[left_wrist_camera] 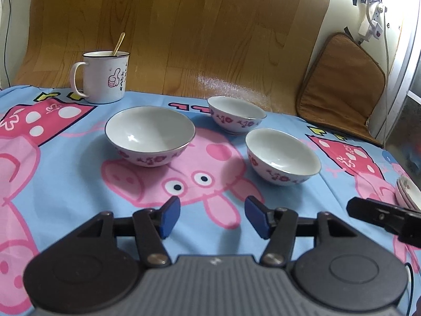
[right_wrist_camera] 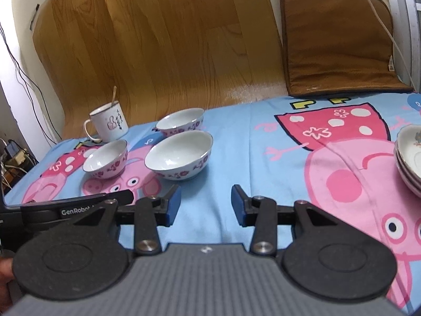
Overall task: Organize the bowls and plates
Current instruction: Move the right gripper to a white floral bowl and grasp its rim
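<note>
Left gripper [left_wrist_camera: 212, 217] and right gripper [right_wrist_camera: 206, 205] both gape empty; three white floral porcelain bowls [left_wrist_camera: 150, 135] sit mid-frame on the cartoon-print table [left_wrist_camera: 65, 163].

Flat surface draped in a blue cartoon-pig cloth [left_wrist_camera: 65, 158]. Directly on it, seen from the left wrist view: large floral bowl [left_wrist_camera: 150, 137] near centre, upright and empty; small bowl [left_wrist_camera: 236, 114] at 2 o'clock from it, apart; another bowl [left_wrist_camera: 282, 155] at 4 o'clock, apart. White mug [left_wrist_camera: 104, 77] with a spoon at 11 o'clock, on the cloth's far edge. Stack of plates [right_wrist_camera: 409, 158] well apart at 3 o'clock. Brown cushion [right_wrist_camera: 339, 42] at the far right edge, leaning back.
</note>
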Action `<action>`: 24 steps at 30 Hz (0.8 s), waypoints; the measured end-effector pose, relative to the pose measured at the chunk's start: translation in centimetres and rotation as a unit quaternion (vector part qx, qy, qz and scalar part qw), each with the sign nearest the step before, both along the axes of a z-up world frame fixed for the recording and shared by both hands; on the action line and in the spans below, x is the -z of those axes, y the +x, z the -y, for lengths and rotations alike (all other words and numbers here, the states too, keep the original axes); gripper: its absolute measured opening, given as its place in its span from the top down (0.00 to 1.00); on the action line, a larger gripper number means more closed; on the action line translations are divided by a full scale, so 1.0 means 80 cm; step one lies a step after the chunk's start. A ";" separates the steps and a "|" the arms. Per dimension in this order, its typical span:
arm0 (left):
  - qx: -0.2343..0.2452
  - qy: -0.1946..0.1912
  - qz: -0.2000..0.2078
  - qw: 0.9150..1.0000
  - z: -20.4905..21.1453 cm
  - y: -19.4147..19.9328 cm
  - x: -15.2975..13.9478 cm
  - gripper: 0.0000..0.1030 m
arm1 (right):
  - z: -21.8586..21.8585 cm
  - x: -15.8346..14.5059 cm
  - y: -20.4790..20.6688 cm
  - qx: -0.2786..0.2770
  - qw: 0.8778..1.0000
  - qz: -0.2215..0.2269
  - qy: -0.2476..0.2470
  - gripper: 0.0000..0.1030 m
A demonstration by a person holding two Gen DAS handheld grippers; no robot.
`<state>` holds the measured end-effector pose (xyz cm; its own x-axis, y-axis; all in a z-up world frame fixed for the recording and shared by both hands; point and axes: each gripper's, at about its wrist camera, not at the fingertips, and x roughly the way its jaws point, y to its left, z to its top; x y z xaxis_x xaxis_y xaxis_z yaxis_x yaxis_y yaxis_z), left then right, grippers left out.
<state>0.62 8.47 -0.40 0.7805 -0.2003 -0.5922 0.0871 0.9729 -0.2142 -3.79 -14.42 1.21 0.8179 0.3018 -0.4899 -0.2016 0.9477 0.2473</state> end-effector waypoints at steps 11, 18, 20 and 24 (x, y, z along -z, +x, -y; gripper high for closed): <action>0.008 -0.003 0.027 1.000 0.001 -0.009 -0.005 0.23 | 0.005 -0.003 0.007 0.010 1.000 -0.017 -0.005 0.21; 0.018 -0.013 0.052 0.998 0.000 -0.016 -0.010 0.13 | 0.009 -0.032 0.022 -0.020 1.000 -0.008 -0.015 0.20; 0.017 -0.021 0.056 0.998 -0.003 -0.017 -0.011 0.08 | 0.009 -0.042 0.030 -0.011 1.000 -0.005 -0.016 0.14; 0.015 -0.041 0.053 0.998 -0.011 -0.015 -0.010 0.07 | 0.009 -0.047 0.062 -0.033 0.998 -0.055 0.012 0.07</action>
<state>-0.56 9.36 0.39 0.8313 -0.2679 -0.4870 0.1415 0.9493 -0.2806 1.14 -15.18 4.99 0.7379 0.3658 -0.5672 -0.2330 0.9268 0.2947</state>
